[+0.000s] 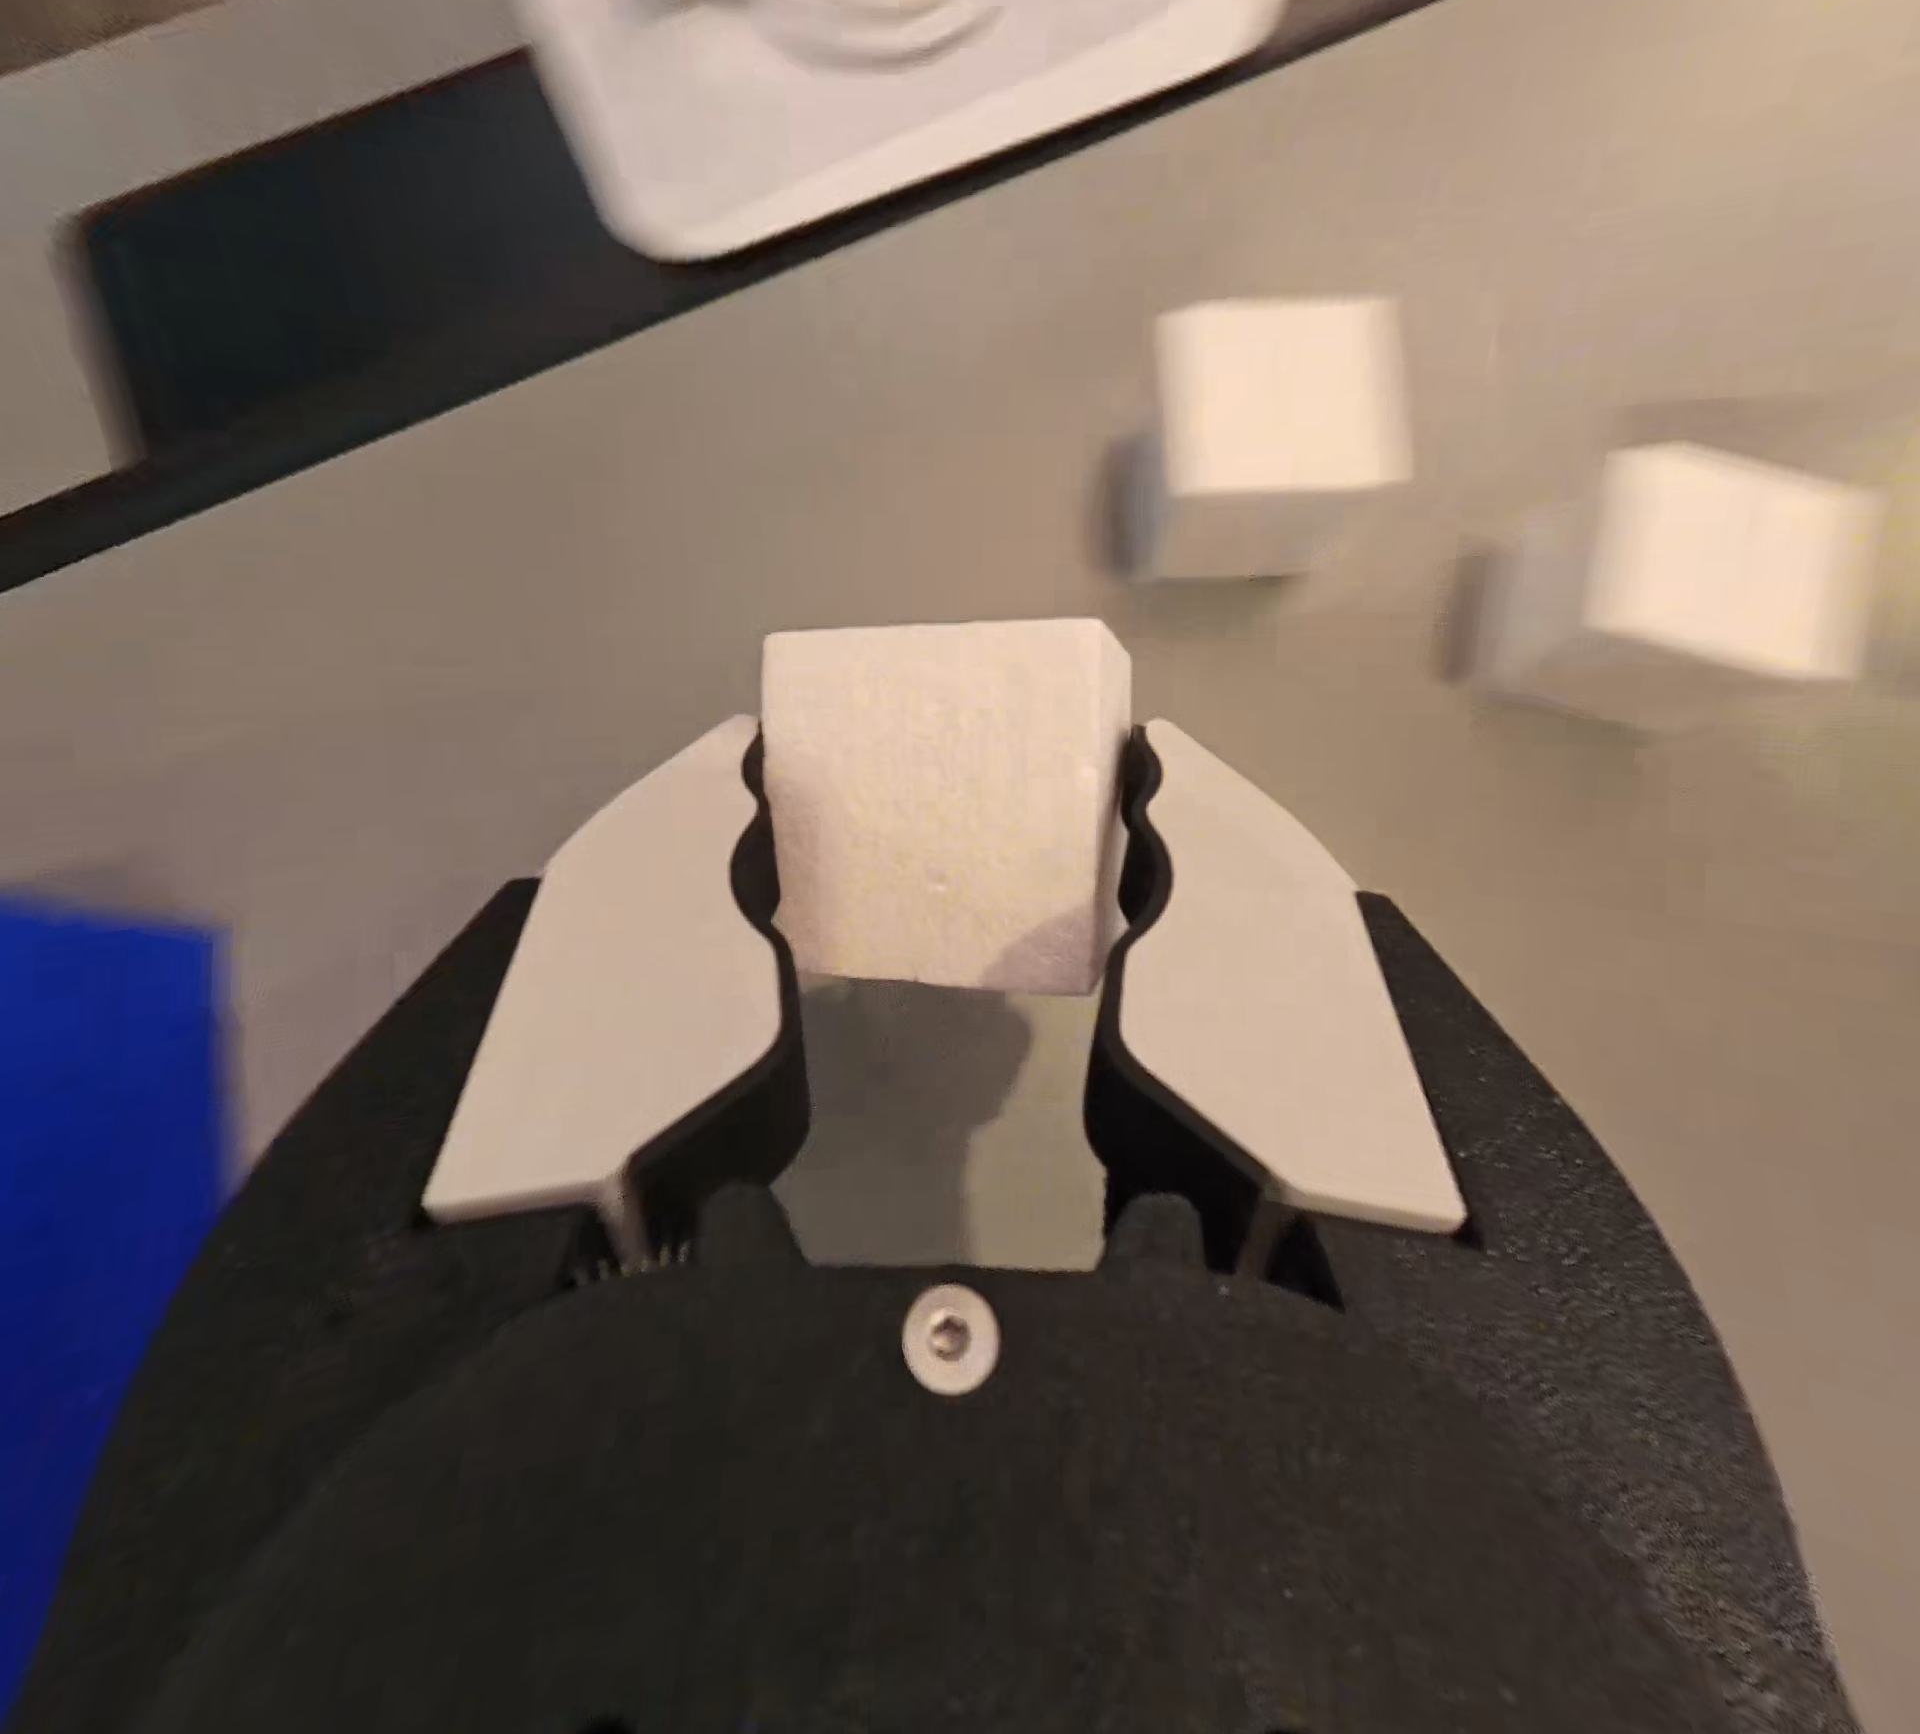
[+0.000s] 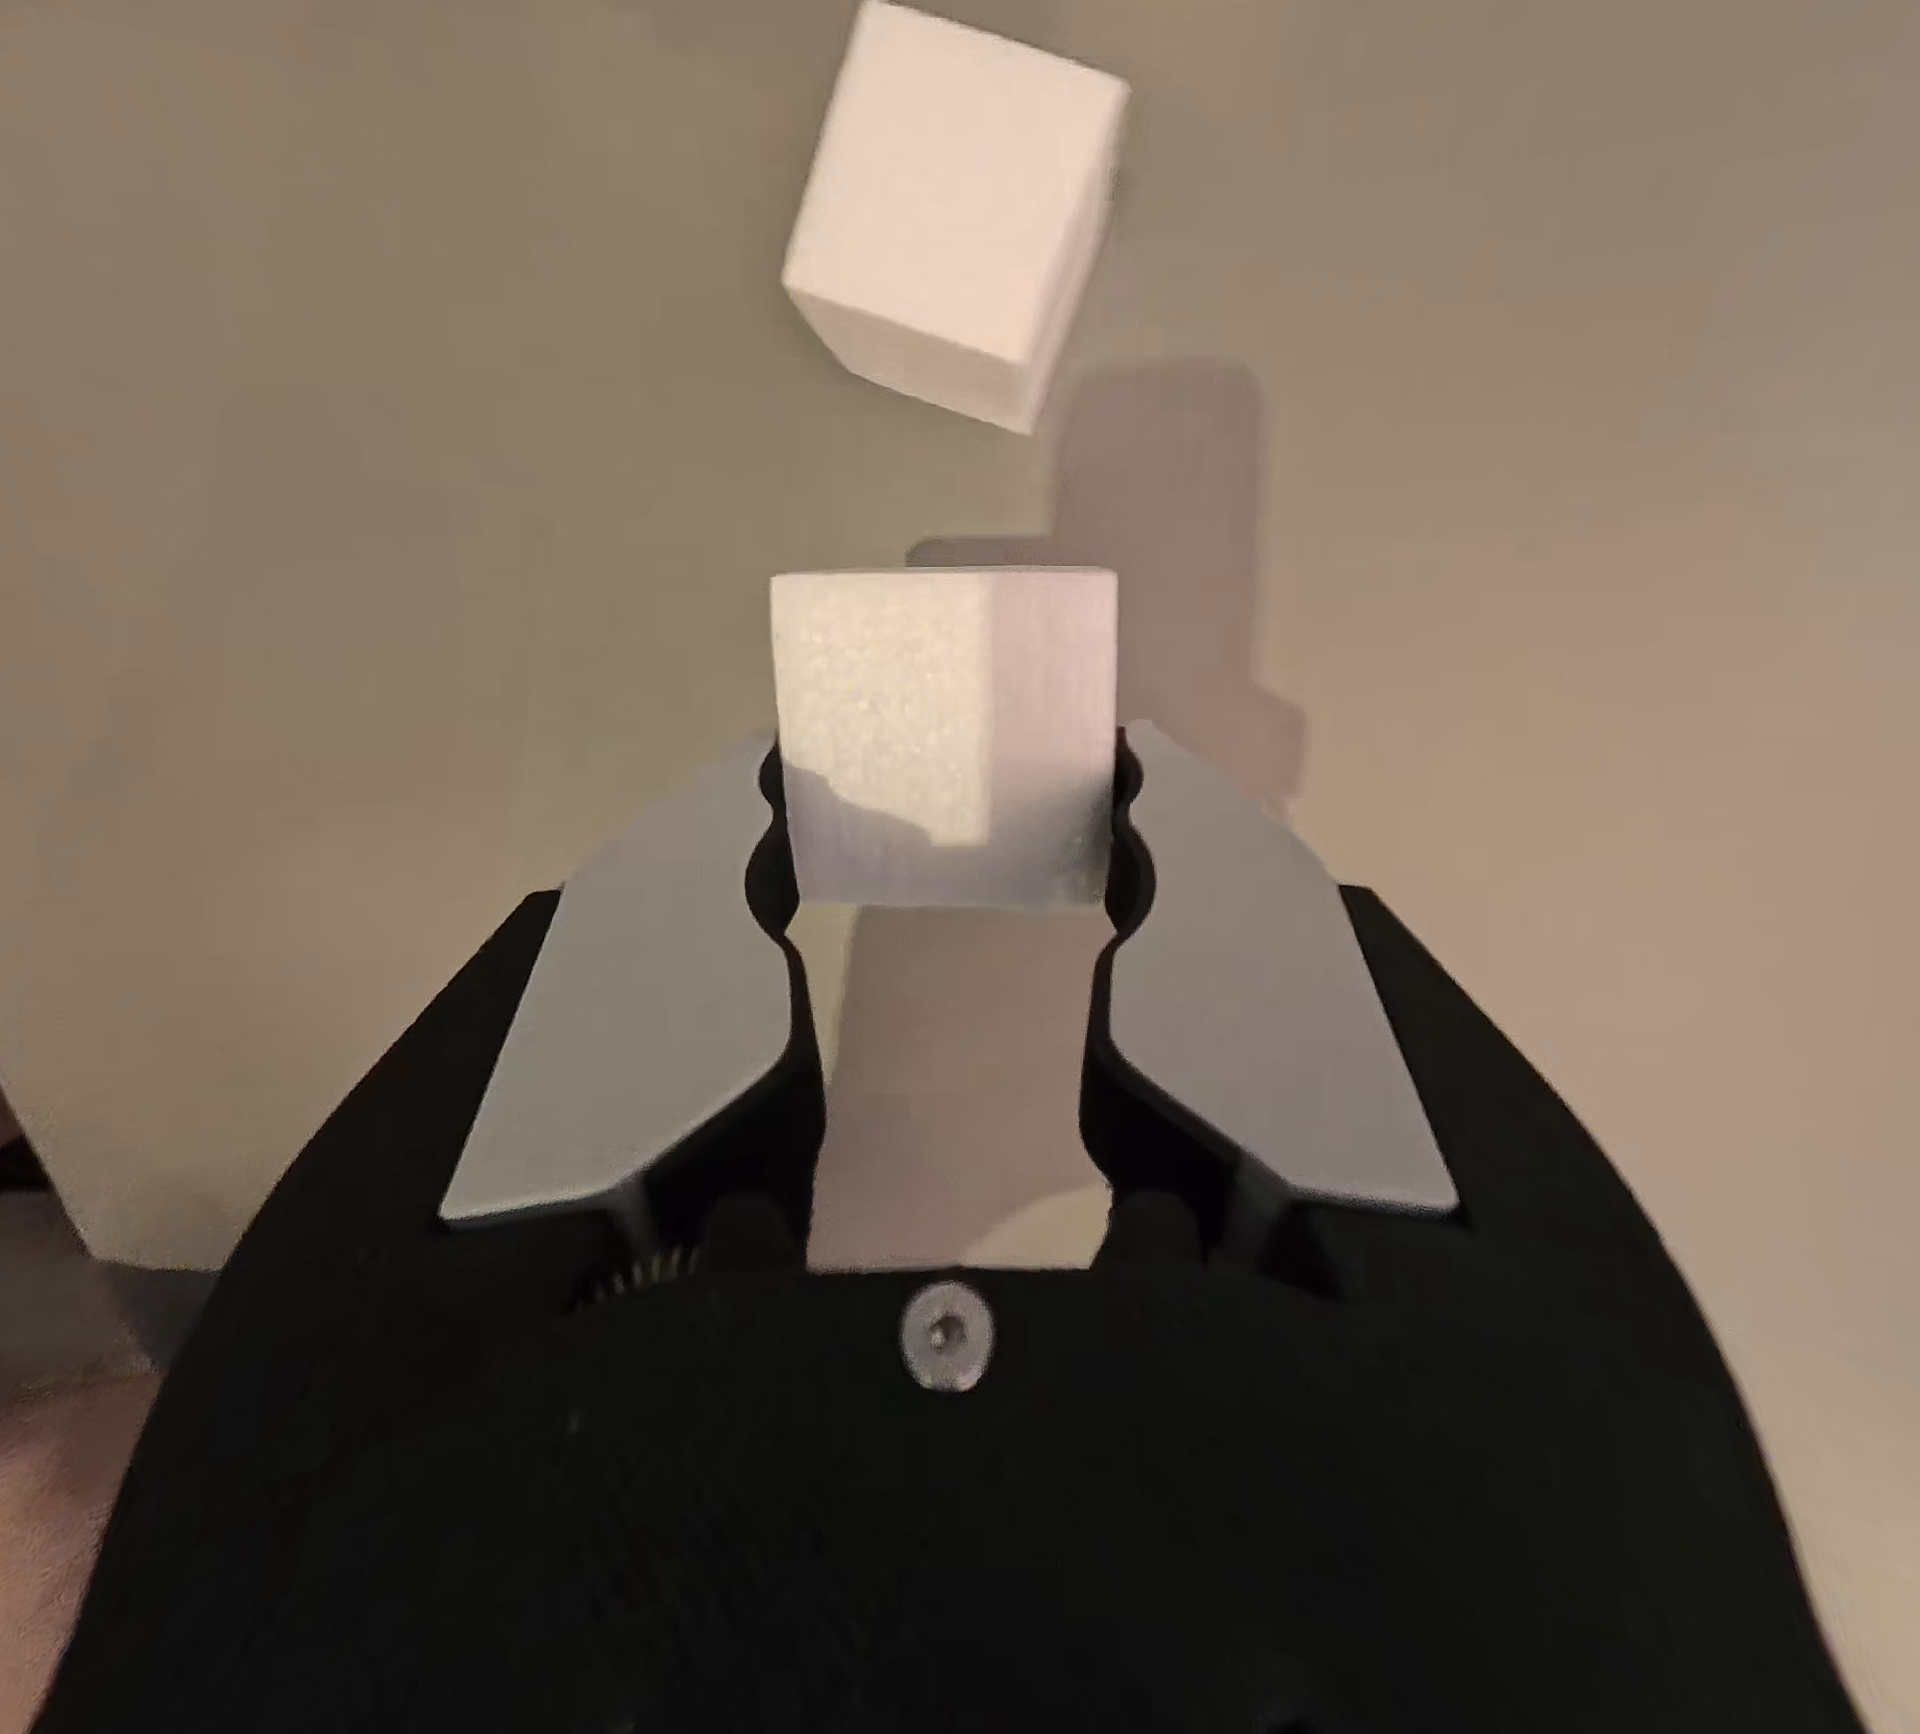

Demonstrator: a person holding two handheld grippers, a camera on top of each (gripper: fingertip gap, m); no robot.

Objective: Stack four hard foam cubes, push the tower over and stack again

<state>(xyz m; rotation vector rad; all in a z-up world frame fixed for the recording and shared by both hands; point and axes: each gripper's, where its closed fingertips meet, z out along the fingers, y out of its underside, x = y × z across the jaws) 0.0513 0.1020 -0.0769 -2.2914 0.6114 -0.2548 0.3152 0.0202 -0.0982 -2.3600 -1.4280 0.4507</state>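
Pale grey counter (image 1: 520, 697) fills both views, with a white tray (image 1: 883, 22) near its dark far edge and something blue (image 1: 104, 1165) at the left. No tower stands anywhere in sight: two foam cubes lie loose and well apart on the counter, one nearer (image 1: 1283, 396) and one farther right (image 1: 1735, 572), so stacking looks barely begun, or begun anew; which round this is cannot be told. The left gripper (image 1: 945, 811) pinches a third cube (image 1: 940, 801) between its fingertips, raised off the surface and angled down at it. The right gripper (image 2: 945, 801) likewise clamps a fourth cube (image 2: 940, 728), held above the counter, with a loose cube (image 2: 956, 198) lying tilted ahead. All four placements seem left to do.
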